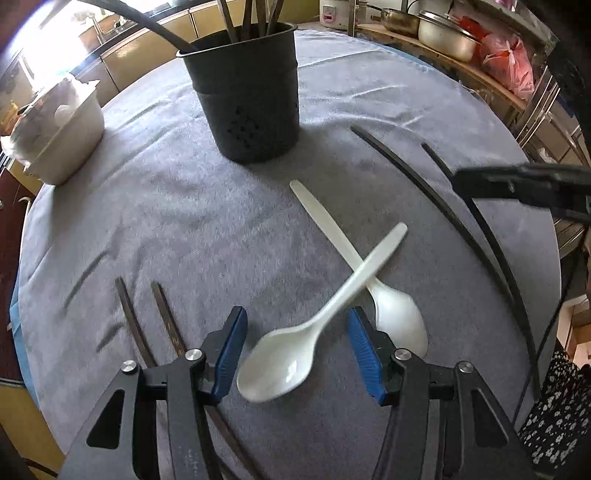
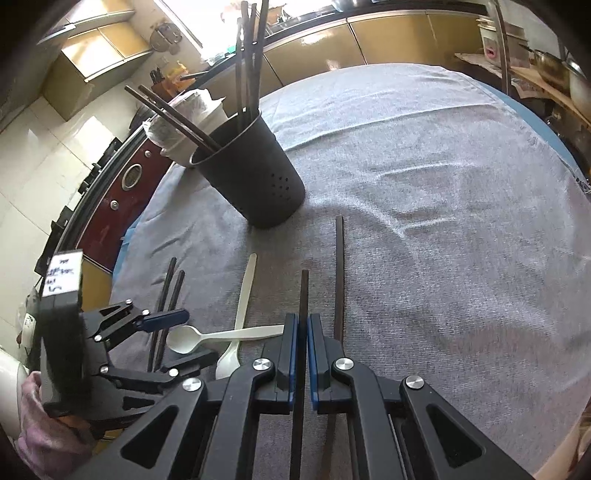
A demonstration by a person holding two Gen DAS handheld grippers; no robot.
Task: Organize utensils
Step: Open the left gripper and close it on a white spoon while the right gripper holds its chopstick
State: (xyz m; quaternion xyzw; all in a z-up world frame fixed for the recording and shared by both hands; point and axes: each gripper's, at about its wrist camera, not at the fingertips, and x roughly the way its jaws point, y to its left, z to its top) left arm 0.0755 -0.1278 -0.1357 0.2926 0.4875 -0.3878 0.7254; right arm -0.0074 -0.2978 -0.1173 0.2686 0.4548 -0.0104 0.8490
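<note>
A black utensil holder (image 1: 245, 96) with several dark chopsticks stands at the far middle of the grey cloth; it also shows in the right wrist view (image 2: 255, 173). Two white plastic spoons lie crossed. My left gripper (image 1: 295, 343) is open around the bowl end of the upper spoon (image 1: 291, 354), not touching it. The lower spoon (image 1: 399, 314) lies under it. My right gripper (image 2: 302, 328) is shut on a dark chopstick (image 2: 303, 295). A second chopstick (image 2: 339, 277) lies just right of it. Two more chopsticks (image 1: 162, 317) lie left of my left gripper.
A white tub (image 1: 59, 129) with crumpled contents sits at the table's far left edge. Two long dark chopsticks (image 1: 443, 206) lie at the right, with the right gripper (image 1: 517, 181) over them. Shelves with pots (image 1: 443, 33) stand beyond the table at the right.
</note>
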